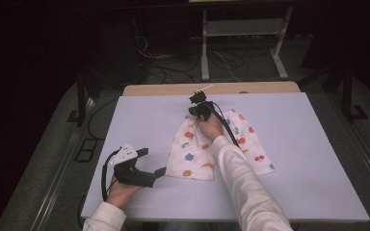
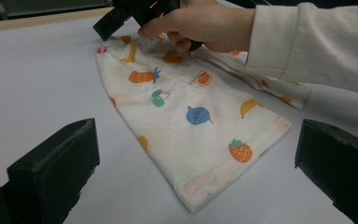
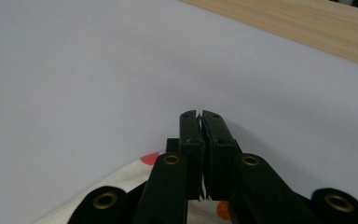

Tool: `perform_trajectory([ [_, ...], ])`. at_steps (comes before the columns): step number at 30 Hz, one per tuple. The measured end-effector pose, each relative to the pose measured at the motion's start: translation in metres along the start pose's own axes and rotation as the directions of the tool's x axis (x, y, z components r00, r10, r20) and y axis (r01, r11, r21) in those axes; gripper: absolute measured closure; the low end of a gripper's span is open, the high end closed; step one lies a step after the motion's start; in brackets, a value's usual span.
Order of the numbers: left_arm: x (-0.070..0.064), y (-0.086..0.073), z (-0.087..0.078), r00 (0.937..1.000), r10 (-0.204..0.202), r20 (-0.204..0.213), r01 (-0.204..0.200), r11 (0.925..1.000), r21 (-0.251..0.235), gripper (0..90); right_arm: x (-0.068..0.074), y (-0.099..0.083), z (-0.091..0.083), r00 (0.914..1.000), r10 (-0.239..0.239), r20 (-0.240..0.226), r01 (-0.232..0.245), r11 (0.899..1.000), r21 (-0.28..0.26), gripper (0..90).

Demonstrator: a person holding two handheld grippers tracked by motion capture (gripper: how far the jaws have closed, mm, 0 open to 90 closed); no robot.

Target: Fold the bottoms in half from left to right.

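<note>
A white cloth (image 1: 207, 147) printed with coloured fruit lies crumpled in the middle of the pale table (image 1: 298, 144). My right gripper (image 1: 196, 111) rests at the cloth's far edge with its jaws pressed together, and a thin sliver of the cloth (image 3: 142, 173) shows between them. In the right gripper view the gripper (image 3: 199, 115) points toward the bare table beyond. My left gripper (image 1: 151, 162) hovers open just left of the cloth's near corner. Its wide-apart jaws frame the cloth (image 2: 191, 121), and the right hand (image 2: 200, 23) holds its gripper (image 2: 121, 16) at the far end.
A wooden strip (image 1: 173, 89) runs along the table's far edge. Behind it stand a metal frame (image 1: 243, 43) and loose cables (image 1: 173, 67) on the floor. Bare table surface lies left and right of the cloth.
</note>
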State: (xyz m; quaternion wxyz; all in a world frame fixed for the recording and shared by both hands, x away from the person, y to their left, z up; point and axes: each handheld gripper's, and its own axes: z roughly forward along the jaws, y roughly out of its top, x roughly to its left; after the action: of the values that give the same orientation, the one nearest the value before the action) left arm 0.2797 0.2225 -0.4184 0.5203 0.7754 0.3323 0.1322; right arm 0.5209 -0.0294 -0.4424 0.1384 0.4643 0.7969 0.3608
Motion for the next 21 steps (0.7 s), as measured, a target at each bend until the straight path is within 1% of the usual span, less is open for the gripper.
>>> perform_trajectory([
  [7, 0.001, 0.000, 0.000, 1.0000, -0.001, 0.001, 0.001, 1.0000, 0.002, 0.0, 0.003, 0.000, -0.001, 0.9997, -0.025, 0.009, 0.025, 1.000, 0.003, 88.9],
  [8, 0.001, 0.000, 0.000, 1.0000, -0.003, 0.001, 0.003, 1.0000, 0.001, 0.0, 0.003, 0.001, -0.002, 0.9997, -0.023, 0.012, 0.023, 1.000, 0.005, 89.0],
  [13, 0.000, -0.001, 0.000, 1.0000, -0.003, 0.001, 0.003, 1.0000, 0.006, 0.0, 0.002, 0.003, -0.010, 0.9999, -0.013, -0.006, 0.013, 1.000, -0.003, 89.1],
  [15, 0.000, -0.001, 0.001, 1.0000, -0.006, 0.001, 0.006, 0.9999, 0.009, 0.0, 0.001, 0.003, -0.014, 0.9999, -0.007, -0.011, 0.007, 1.000, -0.021, 89.1],
  [17, 0.001, -0.001, 0.001, 1.0000, -0.008, 0.000, 0.008, 0.9999, 0.015, 0.0, 0.001, 0.002, -0.016, 0.9998, -0.003, -0.019, 0.002, 1.000, -0.027, 89.1],
  [21, 0.003, -0.002, 0.001, 0.9995, -0.031, -0.010, 0.031, 0.9989, 0.035, 0.0, -0.002, 0.000, -0.018, 0.9994, 0.007, -0.033, -0.009, 0.999, -0.033, 89.1],
])
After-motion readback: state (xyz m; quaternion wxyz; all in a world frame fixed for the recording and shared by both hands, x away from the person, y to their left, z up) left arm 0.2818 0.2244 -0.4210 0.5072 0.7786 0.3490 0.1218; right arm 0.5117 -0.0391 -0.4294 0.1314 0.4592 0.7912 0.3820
